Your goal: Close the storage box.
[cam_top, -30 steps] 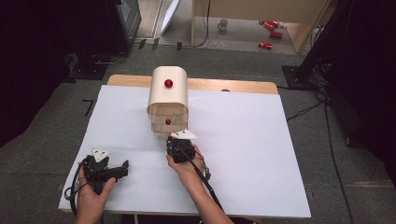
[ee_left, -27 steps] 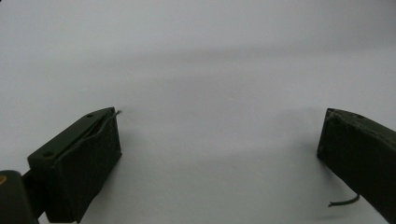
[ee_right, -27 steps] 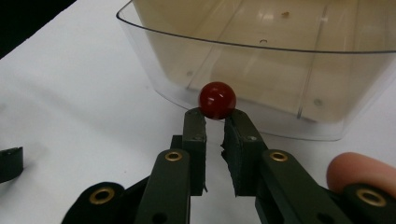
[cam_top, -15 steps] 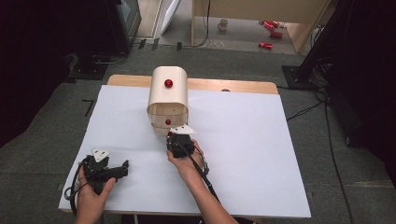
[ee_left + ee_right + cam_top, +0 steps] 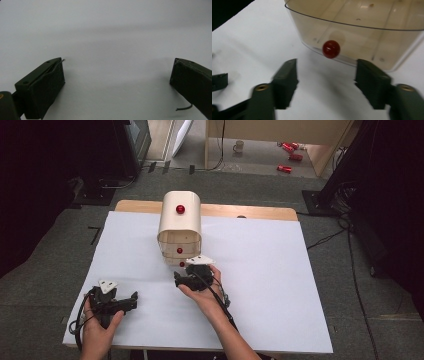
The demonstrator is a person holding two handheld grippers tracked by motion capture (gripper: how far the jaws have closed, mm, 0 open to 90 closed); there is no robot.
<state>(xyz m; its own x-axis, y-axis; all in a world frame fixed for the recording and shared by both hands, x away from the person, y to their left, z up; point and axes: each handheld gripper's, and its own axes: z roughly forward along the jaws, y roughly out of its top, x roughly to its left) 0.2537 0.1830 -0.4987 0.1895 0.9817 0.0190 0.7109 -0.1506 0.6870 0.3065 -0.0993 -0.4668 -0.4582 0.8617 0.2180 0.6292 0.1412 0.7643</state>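
White table [image 5: 280, 285]: red knob [image 5: 331, 49] just beyond open right tongs [image 5: 325, 75].

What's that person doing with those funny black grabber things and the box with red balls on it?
A person holds a grabber in each hand at a white table. The right gripper is open, with its fingers pointing at a red knob on the front of a cream box, close to it but not touching. The left gripper is open too, with nothing between its fingers, low over bare table.
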